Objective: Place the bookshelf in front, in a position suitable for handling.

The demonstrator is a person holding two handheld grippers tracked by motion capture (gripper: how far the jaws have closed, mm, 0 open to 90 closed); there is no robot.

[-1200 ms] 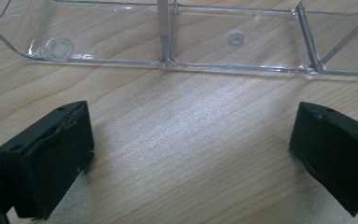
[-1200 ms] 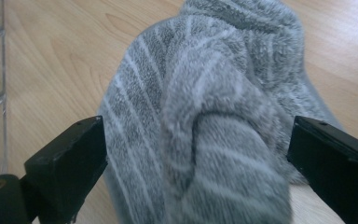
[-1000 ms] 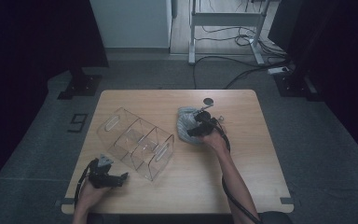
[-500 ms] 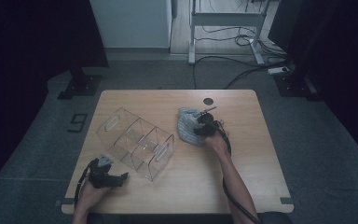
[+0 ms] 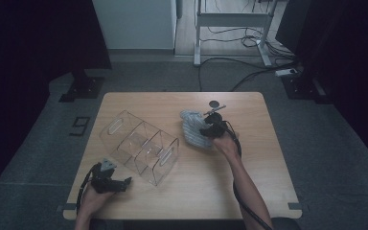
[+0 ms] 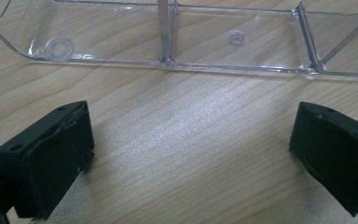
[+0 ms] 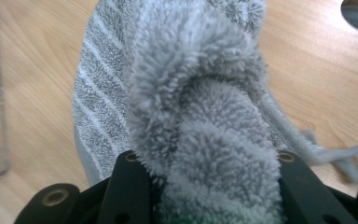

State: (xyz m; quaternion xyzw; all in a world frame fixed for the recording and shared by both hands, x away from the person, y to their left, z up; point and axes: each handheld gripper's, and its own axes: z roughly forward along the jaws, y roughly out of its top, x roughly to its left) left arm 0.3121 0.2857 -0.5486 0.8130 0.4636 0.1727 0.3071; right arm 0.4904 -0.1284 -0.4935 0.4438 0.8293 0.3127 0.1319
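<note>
Towel (image 7: 186, 93): you have one, grey and fluffy, bunched near the bench's (image 5: 268, 191) far right part, beside one clear three-part organizer (image 5: 141, 146). Your right gripper (image 5: 210, 129) has just closed its jaws and now pinches a thick fold of it, forearm reaching in from the near edge. Your left gripper (image 6: 191, 154) rests by the near left corner, jaws spread wide over bare wood.

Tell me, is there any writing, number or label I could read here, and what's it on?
"9": a pale mark on the dark floor left of the table; it could be a 6 from the far side.
No lettering on the clear organizer, grey cloth or grippers.
</note>
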